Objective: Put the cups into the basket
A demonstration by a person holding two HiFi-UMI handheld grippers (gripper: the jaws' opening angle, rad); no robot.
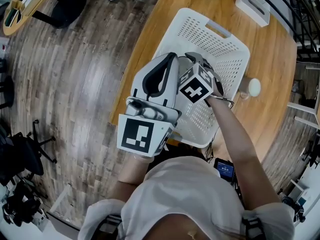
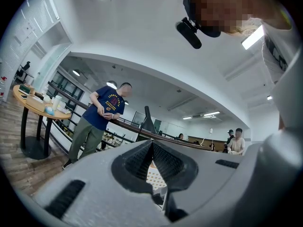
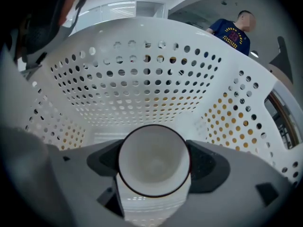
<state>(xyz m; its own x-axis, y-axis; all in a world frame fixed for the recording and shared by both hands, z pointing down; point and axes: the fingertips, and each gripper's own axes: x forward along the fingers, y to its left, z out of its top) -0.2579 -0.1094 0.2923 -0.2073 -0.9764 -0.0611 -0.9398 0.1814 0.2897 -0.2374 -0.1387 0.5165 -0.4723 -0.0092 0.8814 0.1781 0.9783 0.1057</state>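
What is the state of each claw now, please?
Left claw: closed, holding nothing.
Right claw: closed on a white cup, inside the basket.

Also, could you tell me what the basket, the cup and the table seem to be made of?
The basket: moulded white plastic, matt, by its even punched holes. The cup: probably glazed ceramic, white with a dark rim and soft gloss; could be melamine. The table: wood or wood veneer, by its grain, smooth satin finish.

White perforated plastic basket (image 3: 151, 79) walls are enclosing the right gripper (image 3: 154, 163) and its white cup (image 3: 154, 148); the left gripper (image 1: 173, 57) is crowding the opening.
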